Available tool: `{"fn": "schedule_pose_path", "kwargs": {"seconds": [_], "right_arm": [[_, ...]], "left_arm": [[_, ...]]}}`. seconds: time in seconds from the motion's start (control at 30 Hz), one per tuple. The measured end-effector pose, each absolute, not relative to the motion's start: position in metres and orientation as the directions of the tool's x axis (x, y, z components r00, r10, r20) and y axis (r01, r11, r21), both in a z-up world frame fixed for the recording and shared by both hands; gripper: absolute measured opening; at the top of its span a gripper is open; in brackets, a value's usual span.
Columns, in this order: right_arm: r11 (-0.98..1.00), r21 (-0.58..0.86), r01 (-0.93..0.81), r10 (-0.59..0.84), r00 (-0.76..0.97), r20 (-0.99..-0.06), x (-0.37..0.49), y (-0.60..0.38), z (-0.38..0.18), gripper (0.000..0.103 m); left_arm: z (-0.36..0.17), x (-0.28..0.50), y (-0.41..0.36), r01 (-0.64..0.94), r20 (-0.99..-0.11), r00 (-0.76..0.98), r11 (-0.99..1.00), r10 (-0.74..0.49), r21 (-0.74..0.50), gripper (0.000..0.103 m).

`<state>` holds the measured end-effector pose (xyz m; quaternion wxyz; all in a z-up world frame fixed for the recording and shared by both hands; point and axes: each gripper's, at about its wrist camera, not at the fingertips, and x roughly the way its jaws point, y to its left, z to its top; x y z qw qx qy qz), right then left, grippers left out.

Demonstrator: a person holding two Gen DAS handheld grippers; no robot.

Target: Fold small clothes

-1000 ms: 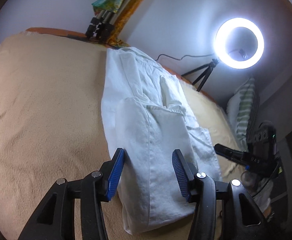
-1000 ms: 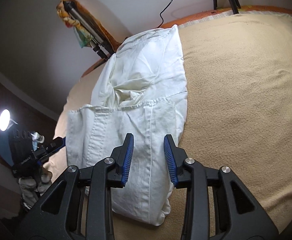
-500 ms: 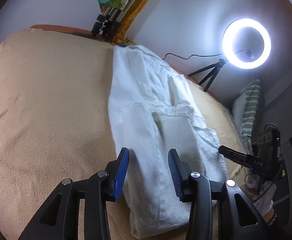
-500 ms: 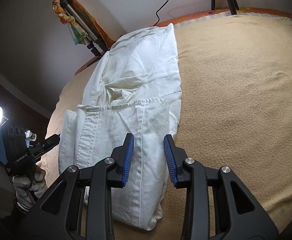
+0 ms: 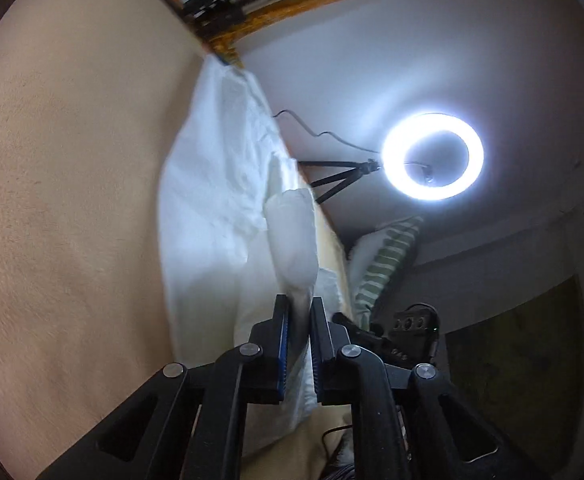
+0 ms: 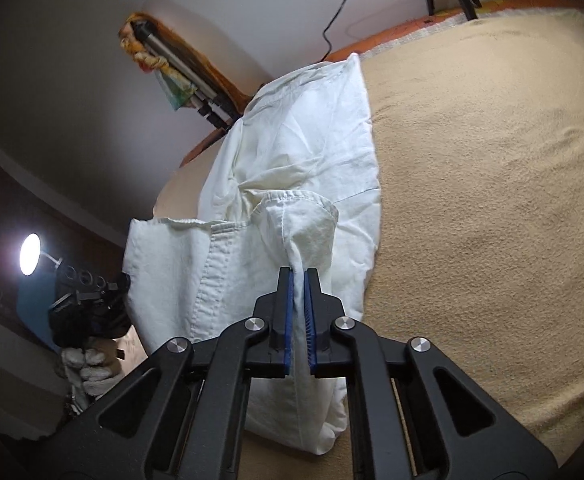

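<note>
A white garment point(image 5: 211, 216) lies partly folded in a long strip on a tan blanket point(image 5: 59, 208); it also shows in the right wrist view point(image 6: 308, 152). My left gripper point(image 5: 300, 304) is shut on a pinched fold at the garment's near end and lifts it. My right gripper point(image 6: 299, 274) is shut on another pinched fold of the garment's near part, with the cloth bunched up between the blue pads point(image 6: 288, 312). The left gripper also shows in the right wrist view point(image 6: 91, 300), held by a gloved hand, at the garment's left edge.
A lit ring light point(image 5: 434, 156) on a tripod stands past the bed. A striped pillow point(image 5: 388, 256) lies beside the blanket edge. Folded tripod legs with colourful cloth point(image 6: 179, 76) lean on the wall. The tan blanket point(image 6: 492, 200) spreads wide to the right of the garment.
Both grippers went from open over the garment's near end to shut on pinched folds of it. The left gripper has tilted and lifted, raising the cloth.
</note>
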<state>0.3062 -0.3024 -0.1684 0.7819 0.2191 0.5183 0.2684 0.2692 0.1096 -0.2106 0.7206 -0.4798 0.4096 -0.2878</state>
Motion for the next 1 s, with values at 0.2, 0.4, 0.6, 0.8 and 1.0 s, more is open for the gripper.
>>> {"fn": "schedule_pose_path", "kwargs": {"seconds": [0.2,0.4,0.6,0.8,1.0], "right_arm": [[0.774,0.599,-0.203,0.631,0.311,-0.710,0.308,-0.294,-0.170,0.007],[0.777,0.594,-0.207,0.628,0.303,-0.717,0.315,-0.292,-0.174,0.007],[0.786,0.583,-0.208,0.618,0.305,-0.724,0.318,-0.287,-0.176,0.007],[0.705,0.689,-0.165,0.697,0.339,-0.632,0.322,-0.309,-0.175,0.006],[0.875,0.463,-0.145,0.481,0.372,-0.794,0.325,-0.302,-0.181,0.006]], "left_arm": [[-0.213,0.272,0.101,-0.012,-0.536,0.503,0.615,-0.678,-0.788,0.033],[-0.191,0.270,0.091,0.022,-0.592,0.558,0.724,-0.581,-0.690,0.050],[-0.204,0.280,0.071,0.042,-0.644,0.522,0.771,-0.559,-0.635,0.014],[-0.211,0.280,0.103,0.013,-0.486,0.537,0.584,-0.689,-0.812,0.008],[-0.213,0.281,0.095,-0.013,-0.587,0.522,0.682,-0.619,-0.731,0.033]]}}
